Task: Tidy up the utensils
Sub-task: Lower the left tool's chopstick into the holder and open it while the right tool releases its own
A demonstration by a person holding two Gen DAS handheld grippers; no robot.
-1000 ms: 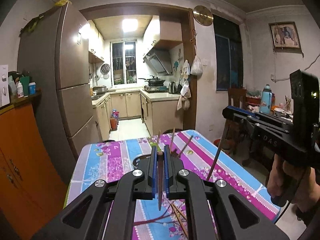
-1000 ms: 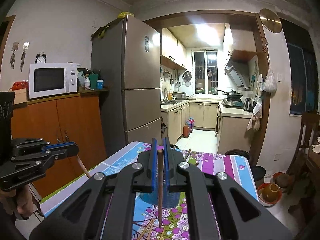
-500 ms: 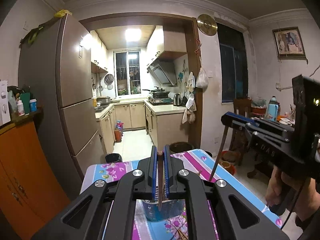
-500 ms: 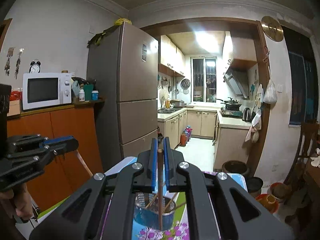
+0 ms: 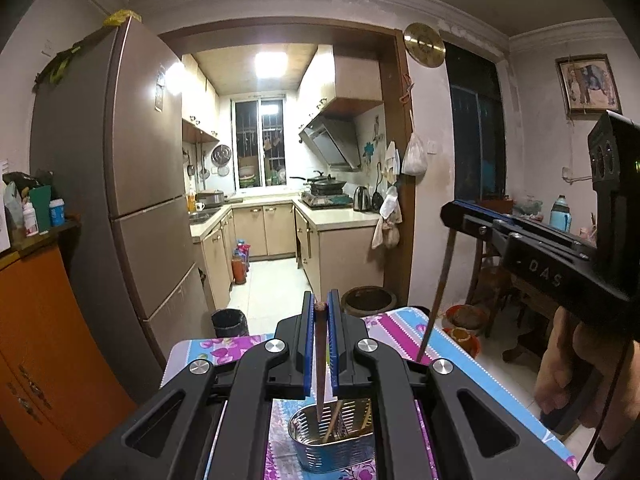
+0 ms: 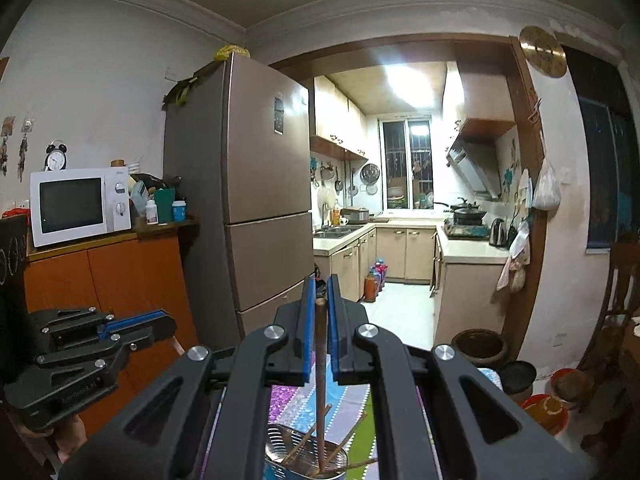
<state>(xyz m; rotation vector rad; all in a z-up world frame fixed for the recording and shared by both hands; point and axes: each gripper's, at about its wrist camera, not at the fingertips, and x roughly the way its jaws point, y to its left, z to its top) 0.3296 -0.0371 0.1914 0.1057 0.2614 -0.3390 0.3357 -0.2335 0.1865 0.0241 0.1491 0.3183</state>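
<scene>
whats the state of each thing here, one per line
left gripper: shut on a brown wooden chopstick
right gripper: shut on another brown chopstick
perforated metal utensil holder: upright, chopsticks inside
steel kitchen fridge: doors closed

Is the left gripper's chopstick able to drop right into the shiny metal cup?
Probably yes. The left gripper holds its chopstick upright with the tip over the open top of the metal holder. A few chopsticks already lean inside, but the opening looks mostly free.
</scene>
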